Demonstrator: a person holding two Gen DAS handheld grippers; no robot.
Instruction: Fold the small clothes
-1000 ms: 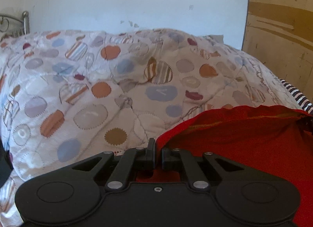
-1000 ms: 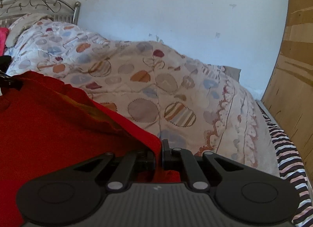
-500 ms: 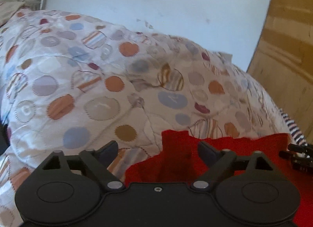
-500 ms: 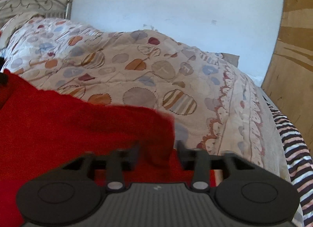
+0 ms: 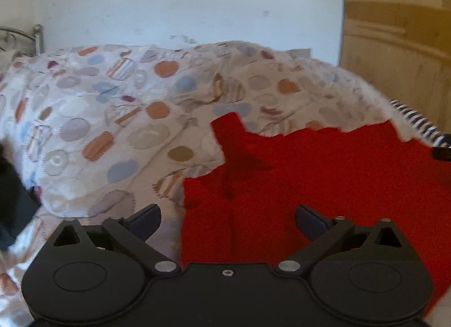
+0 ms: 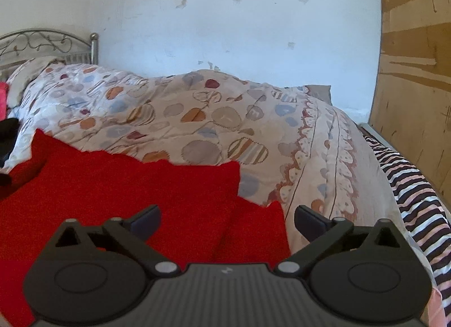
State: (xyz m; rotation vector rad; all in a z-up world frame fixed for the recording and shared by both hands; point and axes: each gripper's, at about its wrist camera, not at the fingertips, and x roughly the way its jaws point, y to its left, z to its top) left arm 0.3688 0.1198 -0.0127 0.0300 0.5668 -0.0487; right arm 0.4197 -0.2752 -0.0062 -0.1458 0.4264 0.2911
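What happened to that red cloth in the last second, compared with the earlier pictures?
Both tools let go. A second ago each was shut on an edge of the red cloth; now the left tool and right tool are opening, nothing pinched, and the cloth has dropped flat onto the patterned quilt. The quilt and striped sheet look unchanged.

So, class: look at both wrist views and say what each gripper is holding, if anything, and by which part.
Nothing is held. The left gripper and right gripper are opening, fingers spread clear of the red garment lying on the quilt.
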